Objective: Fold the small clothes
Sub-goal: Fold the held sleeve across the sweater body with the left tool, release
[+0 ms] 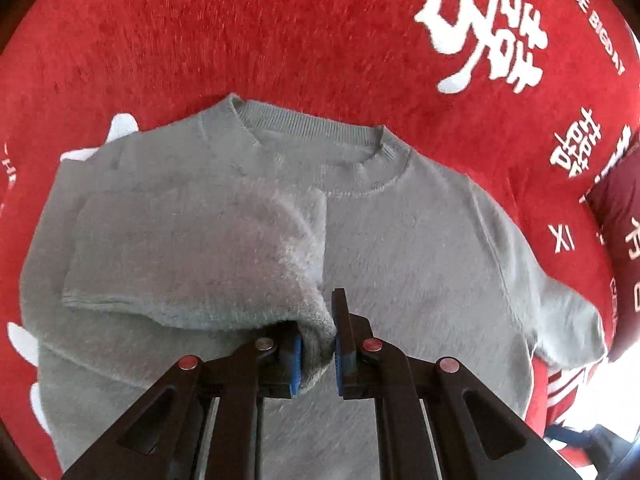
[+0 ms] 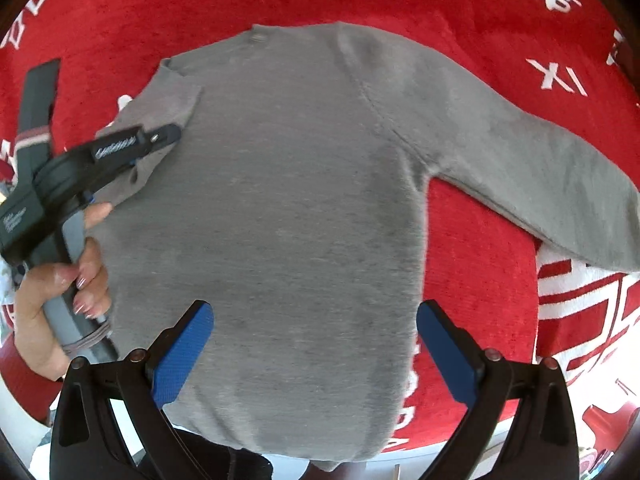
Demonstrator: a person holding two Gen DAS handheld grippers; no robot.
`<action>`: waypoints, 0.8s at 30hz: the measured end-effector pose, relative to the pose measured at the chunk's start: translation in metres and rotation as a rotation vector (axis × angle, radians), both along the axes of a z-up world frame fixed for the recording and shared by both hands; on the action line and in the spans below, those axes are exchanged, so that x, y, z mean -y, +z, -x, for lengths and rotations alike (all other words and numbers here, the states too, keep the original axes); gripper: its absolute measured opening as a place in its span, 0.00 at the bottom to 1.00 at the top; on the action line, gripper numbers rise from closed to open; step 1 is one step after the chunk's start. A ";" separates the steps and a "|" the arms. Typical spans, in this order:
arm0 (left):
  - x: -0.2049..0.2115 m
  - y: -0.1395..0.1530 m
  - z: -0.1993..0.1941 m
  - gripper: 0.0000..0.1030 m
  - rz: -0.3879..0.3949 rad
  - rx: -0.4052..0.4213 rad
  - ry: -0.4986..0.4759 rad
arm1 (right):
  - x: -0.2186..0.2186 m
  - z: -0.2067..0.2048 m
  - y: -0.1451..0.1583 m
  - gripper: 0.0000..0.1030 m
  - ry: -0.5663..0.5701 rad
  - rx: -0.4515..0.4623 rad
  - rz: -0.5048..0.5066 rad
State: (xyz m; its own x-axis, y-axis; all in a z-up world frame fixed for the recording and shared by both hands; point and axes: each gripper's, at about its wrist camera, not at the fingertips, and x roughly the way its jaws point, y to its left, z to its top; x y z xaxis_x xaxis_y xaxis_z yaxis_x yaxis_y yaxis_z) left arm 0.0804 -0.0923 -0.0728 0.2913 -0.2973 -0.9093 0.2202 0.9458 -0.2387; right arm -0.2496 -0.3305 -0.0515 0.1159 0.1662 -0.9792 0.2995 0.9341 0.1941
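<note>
A small grey sweater (image 1: 420, 240) lies flat on a red plush blanket (image 1: 240, 40), its ribbed collar (image 1: 316, 136) at the far side. My left gripper (image 1: 318, 350) is shut on the cuff of the left sleeve (image 1: 192, 256), which is folded across the chest. In the right wrist view the sweater (image 2: 288, 208) fills the middle, with the other sleeve (image 2: 520, 160) spread out to the right. My right gripper (image 2: 314, 346) is open and empty above the sweater's lower body. The left gripper (image 2: 160, 136) shows there at the left, held by a hand (image 2: 52, 300).
The red blanket (image 2: 480, 260) has white printed characters (image 1: 488, 24) around the sweater. A dark red cloth (image 1: 616, 208) lies at the right edge of the left wrist view. The blanket's near edge (image 2: 440, 446) runs just below the sweater's hem.
</note>
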 end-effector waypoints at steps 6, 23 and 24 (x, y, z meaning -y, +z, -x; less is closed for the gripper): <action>-0.043 0.054 0.026 0.97 -0.017 0.076 -0.017 | -0.005 -0.026 0.021 0.99 0.055 0.075 0.058; -0.223 -0.012 -0.068 0.97 -0.052 -0.145 0.305 | -0.209 -0.147 0.000 0.98 0.810 0.322 0.397; -0.223 -0.017 -0.070 0.97 -0.047 -0.165 0.307 | -0.213 -0.149 -0.005 0.98 0.830 0.316 0.424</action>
